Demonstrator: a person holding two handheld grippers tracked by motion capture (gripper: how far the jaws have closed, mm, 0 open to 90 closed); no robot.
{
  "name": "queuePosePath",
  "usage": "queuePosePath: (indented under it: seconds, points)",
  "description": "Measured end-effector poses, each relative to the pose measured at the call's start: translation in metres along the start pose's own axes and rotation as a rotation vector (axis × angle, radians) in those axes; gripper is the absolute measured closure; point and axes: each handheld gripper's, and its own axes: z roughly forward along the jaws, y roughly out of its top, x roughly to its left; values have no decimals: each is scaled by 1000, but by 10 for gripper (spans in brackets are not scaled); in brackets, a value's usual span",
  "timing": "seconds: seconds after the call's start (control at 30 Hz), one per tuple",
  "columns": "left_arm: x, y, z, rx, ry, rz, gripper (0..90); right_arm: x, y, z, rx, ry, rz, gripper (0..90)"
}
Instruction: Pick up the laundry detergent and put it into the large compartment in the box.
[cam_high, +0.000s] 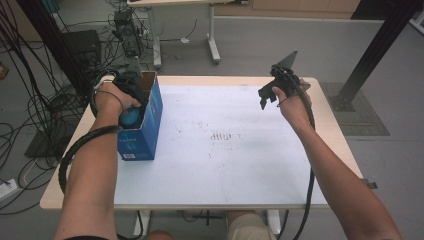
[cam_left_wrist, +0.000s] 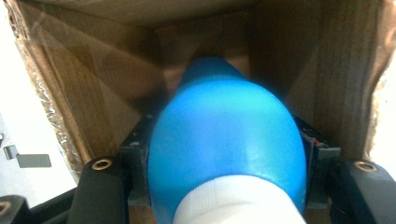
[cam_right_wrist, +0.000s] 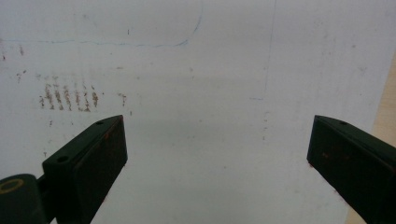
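High view: the left gripper (cam_high: 131, 95) is down in the open blue box (cam_high: 146, 125) at the table's (cam_high: 225, 180) left edge; the right gripper (cam_high: 270, 95) just hovers over the far right.

Left gripper view: it's clamped on a blue bulb (cam_left_wrist: 224, 144) with a white collar, long axis running away from the camera, narrow end pointing deeper into the box. Looks like the putting-in step; next is probably letting go cleanly.

Right gripper view: jaws wide apart, nothing between them.

I note a smooth blue egg-shaped object (cam_left_wrist: 224, 140) with a white end, pointing nose-first into the open blue cardboard box (cam_high: 150, 120) at the table's left edge.
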Motion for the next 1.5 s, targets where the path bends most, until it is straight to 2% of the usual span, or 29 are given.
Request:
queuePosePath:
  seconds: [1.5]
  points:
    - [3,-1,1,-15,-8,-8,373,1,-2,-3,-6,-3,-3,49]
